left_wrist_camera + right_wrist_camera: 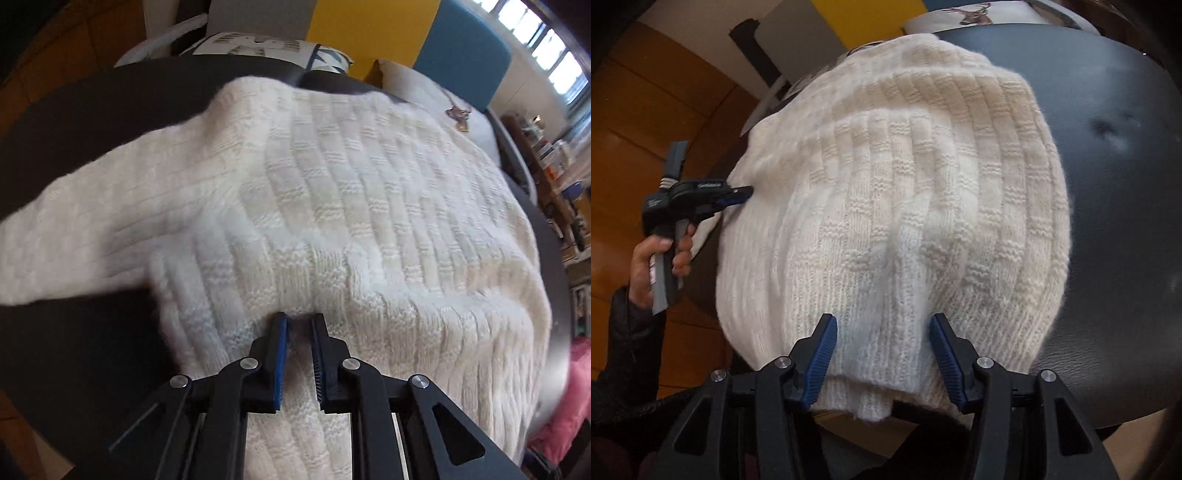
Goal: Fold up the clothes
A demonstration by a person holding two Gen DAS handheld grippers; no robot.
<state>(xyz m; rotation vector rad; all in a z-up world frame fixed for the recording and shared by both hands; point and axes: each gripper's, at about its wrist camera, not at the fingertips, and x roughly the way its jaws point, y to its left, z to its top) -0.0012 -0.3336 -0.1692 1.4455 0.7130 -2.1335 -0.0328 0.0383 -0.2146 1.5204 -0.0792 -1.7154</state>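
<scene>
A cream knitted sweater point(332, 192) lies spread on a dark round leather surface point(92, 122). One sleeve stretches to the left in the left wrist view. My left gripper point(299, 319) is nearly closed and pinches a fold of the sweater's edge between its pads. In the right wrist view the sweater point(905, 192) is partly folded over itself. My right gripper point(882, 325) is open, with its jaws on either side of the sweater's ribbed hem. The left gripper point(740, 192) shows there too, at the sweater's left edge, held by a hand.
The dark surface point(1108, 166) extends to the right of the sweater. Patterned cushions point(266, 46) and a blue chair point(465, 51) stand behind. A pink cloth point(569, 406) lies at the right. Wooden floor point(646, 129) lies to the left.
</scene>
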